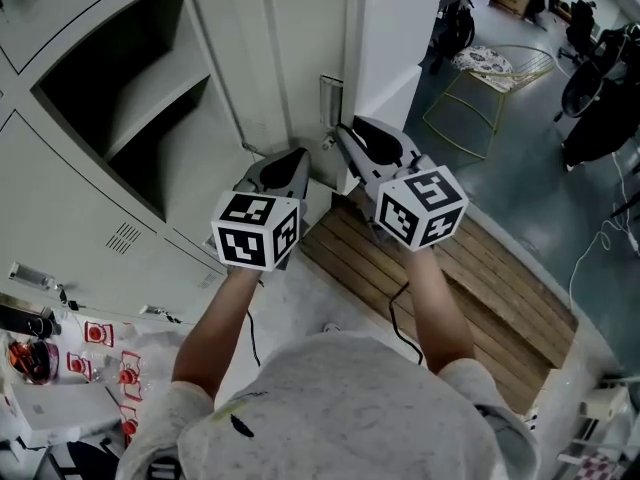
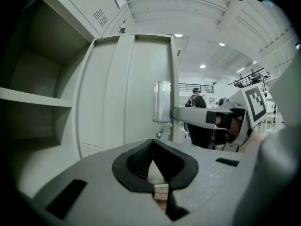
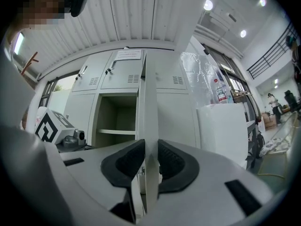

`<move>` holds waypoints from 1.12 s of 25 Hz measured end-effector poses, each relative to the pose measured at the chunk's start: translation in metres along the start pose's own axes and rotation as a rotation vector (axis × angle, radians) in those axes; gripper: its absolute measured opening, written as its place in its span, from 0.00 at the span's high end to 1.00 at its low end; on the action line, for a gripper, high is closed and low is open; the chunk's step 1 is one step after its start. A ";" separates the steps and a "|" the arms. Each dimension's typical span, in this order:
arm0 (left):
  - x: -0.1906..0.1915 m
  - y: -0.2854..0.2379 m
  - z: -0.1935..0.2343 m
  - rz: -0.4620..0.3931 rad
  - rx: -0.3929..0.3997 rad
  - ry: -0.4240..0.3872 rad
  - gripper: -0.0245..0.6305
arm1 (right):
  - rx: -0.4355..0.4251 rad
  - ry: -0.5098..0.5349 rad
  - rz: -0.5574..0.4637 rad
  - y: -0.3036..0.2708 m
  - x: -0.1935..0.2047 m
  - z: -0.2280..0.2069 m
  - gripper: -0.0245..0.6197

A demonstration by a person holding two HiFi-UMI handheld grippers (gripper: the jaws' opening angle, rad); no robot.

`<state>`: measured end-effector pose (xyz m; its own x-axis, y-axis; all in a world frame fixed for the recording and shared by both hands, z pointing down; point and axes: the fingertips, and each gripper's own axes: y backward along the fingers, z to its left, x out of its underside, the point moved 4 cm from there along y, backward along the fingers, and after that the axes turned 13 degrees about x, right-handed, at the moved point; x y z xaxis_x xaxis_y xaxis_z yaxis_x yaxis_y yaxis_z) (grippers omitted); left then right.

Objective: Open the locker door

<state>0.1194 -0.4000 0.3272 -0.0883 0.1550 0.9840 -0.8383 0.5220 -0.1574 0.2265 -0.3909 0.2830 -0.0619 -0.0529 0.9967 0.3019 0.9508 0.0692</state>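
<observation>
Your right gripper (image 3: 150, 150) pinches the edge of the open locker door (image 3: 150, 102). Your left gripper (image 2: 153, 149), jaws together, holds nothing. The paper label (image 3: 128, 54) on the locker above is unreadable.

- Head view: top of locker door (image 1: 270, 58) cut off by frame edge; btm corner hid behind left gripper (image 1: 298, 156).
- Right gripper (image 1: 338, 133): tips too small here to tell where they meet the door edge (the right gripper view shows that far better).
- Right gripper view: door seen edge-on, so both faces hid; paper notice (image 3: 128, 54) on upper locker too small to read.
- Left gripper view: gripper's own body covers door's btm; far-off person (image 2: 196, 99) too small for detail.
- Head view, btm left: small red items (image 1: 100, 358) unclear.
</observation>
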 end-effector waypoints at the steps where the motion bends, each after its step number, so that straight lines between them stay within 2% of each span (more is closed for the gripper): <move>1: 0.000 -0.002 0.001 -0.001 -0.006 0.002 0.95 | -0.006 0.000 0.001 -0.002 0.000 -0.003 0.83; 15: 0.005 -0.016 0.000 -0.007 -0.080 0.015 0.95 | -0.064 -0.016 -0.018 -0.016 0.002 -0.028 0.83; 28: 0.000 -0.025 0.000 0.003 -0.084 0.012 0.95 | -0.028 -0.036 -0.028 -0.027 0.001 -0.046 0.83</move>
<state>0.1404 -0.4130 0.3315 -0.0842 0.1665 0.9824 -0.7896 0.5903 -0.1677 0.2623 -0.4303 0.2842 -0.1047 -0.0678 0.9922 0.3261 0.9402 0.0987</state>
